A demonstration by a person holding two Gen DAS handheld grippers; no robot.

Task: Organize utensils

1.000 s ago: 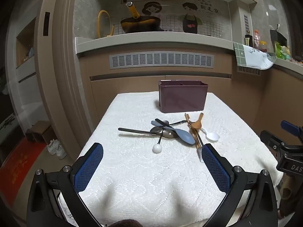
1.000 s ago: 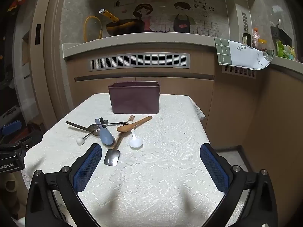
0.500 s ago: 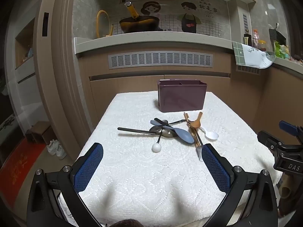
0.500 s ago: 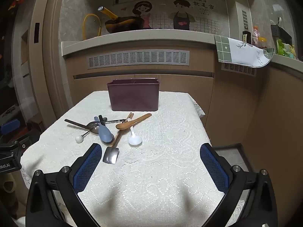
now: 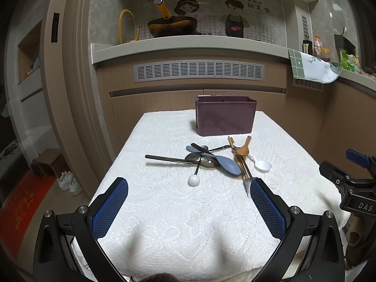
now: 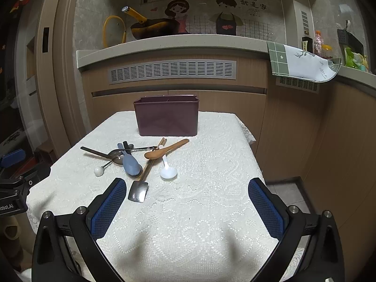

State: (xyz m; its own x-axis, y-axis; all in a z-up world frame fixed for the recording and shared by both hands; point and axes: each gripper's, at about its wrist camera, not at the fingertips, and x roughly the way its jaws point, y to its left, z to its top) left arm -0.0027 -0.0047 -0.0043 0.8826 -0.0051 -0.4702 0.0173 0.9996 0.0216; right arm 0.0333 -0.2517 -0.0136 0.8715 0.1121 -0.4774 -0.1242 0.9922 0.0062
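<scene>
A dark purple utensil holder (image 5: pixel 225 115) (image 6: pixel 167 115) stands at the far end of the white-clothed table (image 5: pixel 178 223) (image 6: pixel 211 211). In front of it lies a loose pile: a blue spoon (image 5: pixel 221 162) (image 6: pixel 129 163), a wooden spoon (image 5: pixel 243 149) (image 6: pixel 164 150), a white spoon (image 5: pixel 262 164) (image 6: pixel 168 171), a metal spatula (image 6: pixel 138 191), a dark ladle (image 5: pixel 171 159) and a white-ball-tipped utensil (image 5: pixel 193 179) (image 6: pixel 98 171). My left gripper (image 5: pixel 189 209) hovers open near the table's front edge, short of the pile. My right gripper (image 6: pixel 186 208) is open too, empty, to the right of the pile.
A kitchen counter (image 5: pixel 188 44) with a wok (image 5: pixel 172 25) runs behind the table. A green-and-white towel (image 6: pixel 300 63) hangs off the counter at right. The table drops to floor on the left, where shoes (image 5: pixel 69 183) lie, and on the right (image 6: pixel 289 188).
Both grippers have moved slightly forward toward the utensils; the pile and holder appear a little nearer. Neither gripper changed its opening.
</scene>
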